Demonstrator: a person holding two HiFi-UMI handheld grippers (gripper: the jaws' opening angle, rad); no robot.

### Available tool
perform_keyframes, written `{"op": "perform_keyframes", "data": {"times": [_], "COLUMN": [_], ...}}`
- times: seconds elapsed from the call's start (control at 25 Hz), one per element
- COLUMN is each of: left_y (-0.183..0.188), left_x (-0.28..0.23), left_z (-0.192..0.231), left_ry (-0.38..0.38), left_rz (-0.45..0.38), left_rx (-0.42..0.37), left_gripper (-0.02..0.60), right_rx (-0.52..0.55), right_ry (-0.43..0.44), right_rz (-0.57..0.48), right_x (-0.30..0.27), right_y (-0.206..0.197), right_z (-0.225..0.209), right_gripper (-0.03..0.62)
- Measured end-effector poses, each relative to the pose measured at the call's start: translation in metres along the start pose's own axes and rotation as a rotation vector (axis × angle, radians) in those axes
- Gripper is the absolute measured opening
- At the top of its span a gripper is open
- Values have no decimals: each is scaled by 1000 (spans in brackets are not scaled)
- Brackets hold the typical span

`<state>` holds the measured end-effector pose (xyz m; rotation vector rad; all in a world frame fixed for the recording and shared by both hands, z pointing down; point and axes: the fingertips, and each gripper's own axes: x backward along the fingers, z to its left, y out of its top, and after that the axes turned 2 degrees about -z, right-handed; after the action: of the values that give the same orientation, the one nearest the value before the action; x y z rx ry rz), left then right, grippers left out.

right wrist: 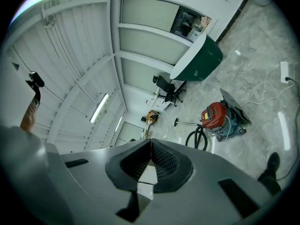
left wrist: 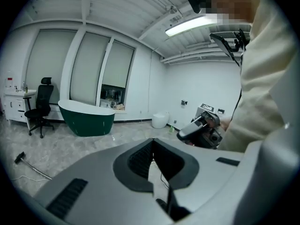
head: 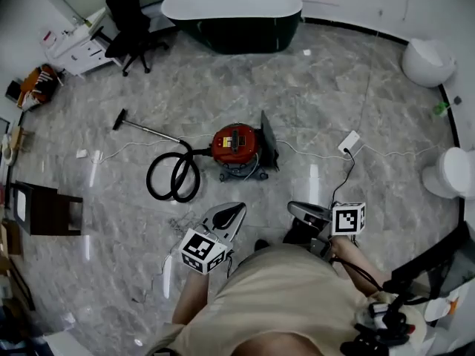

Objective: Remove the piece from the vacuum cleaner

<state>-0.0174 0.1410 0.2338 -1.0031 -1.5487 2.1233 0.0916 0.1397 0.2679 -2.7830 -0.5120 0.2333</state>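
The red vacuum cleaner [head: 236,145] stands on the marble floor, well ahead of both grippers. Its black hose [head: 174,176] coils to its left, and a thin wand ends in a dark nozzle [head: 119,119]. A dark flat panel [head: 269,141] leans against the vacuum's right side. My left gripper [head: 239,208] and right gripper [head: 292,205] are held close to my body, both shut and empty. The right gripper view shows the vacuum cleaner [right wrist: 215,115] far off past the shut jaw tips of the right gripper [right wrist: 151,140]. In the left gripper view the left gripper [left wrist: 152,140] points across the room.
A dark green bathtub [head: 231,13] stands at the far side, with a black office chair [head: 130,21] to its left. A white power strip [head: 349,142] and its cable lie right of the vacuum. White fixtures [head: 428,59] stand at the right wall. A dark box [head: 41,208] sits at the left.
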Motion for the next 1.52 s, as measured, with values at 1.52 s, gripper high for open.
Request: {"op": "perform_keyframes", "data": {"times": [1.52], "left_y": [57], "left_x": [-187], "left_z": [-15], "left_ry": [85], "left_rz": [125], "left_rx": [-128], "left_gripper": [5], "right_rx": [504], "right_ry": [32], "right_rz": [103], "right_x": [44], "right_y": [148], "right_z": [-48], "right_gripper": [2]}}
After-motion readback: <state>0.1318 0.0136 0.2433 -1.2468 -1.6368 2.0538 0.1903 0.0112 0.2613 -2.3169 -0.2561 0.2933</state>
